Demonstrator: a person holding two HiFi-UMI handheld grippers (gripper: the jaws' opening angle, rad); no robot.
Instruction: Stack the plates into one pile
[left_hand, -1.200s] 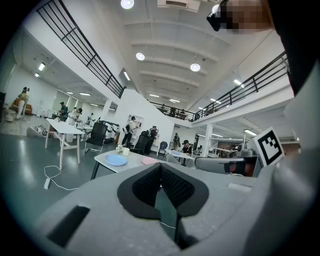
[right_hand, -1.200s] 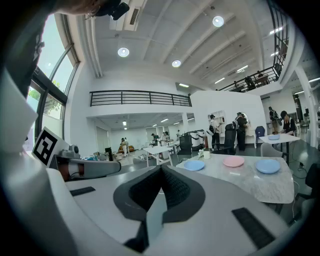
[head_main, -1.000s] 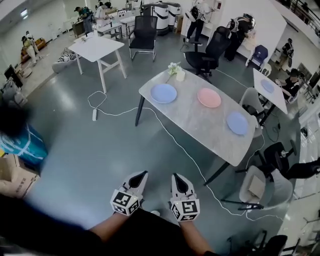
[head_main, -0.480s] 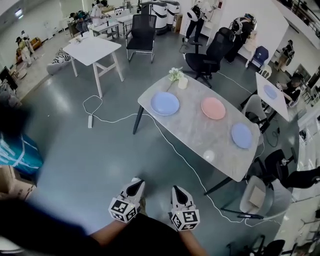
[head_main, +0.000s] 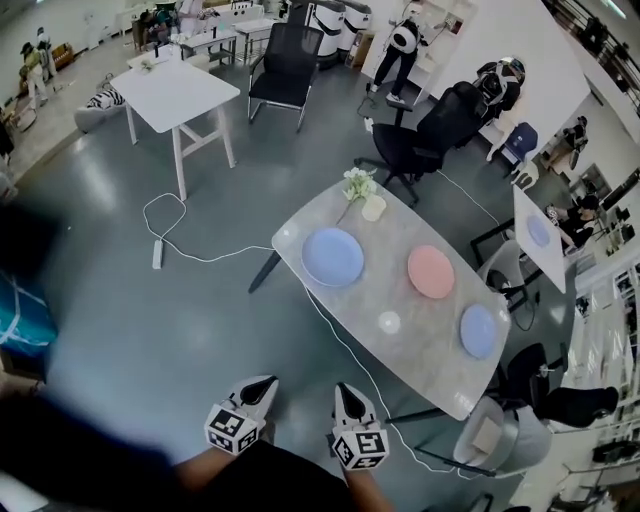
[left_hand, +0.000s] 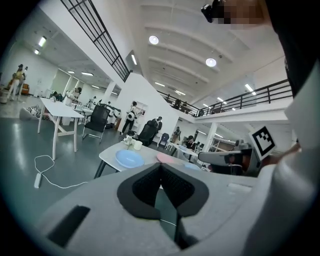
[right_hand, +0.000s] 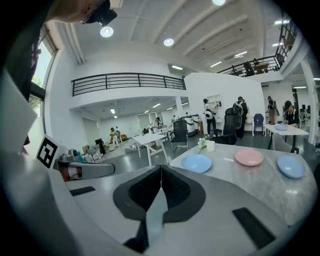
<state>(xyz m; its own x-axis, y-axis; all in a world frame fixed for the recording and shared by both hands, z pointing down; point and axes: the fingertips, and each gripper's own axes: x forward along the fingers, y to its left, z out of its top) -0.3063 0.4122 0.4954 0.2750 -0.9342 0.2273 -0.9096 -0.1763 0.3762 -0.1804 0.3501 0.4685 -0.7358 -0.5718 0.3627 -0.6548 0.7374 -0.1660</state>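
Plates flat, in row along table

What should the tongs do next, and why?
Probably move both closer to the table: the left tongs and right tongs are shut, empty and over the floor, short of the big blue plate, pink plate and small blue plate.

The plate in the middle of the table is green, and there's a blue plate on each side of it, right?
Not quite. The middle plate is pink, not green, as the head view shows. The rest holds: a blue plate lies on one side of it, near the flowers, and a second blue plate on the other, all on the table.
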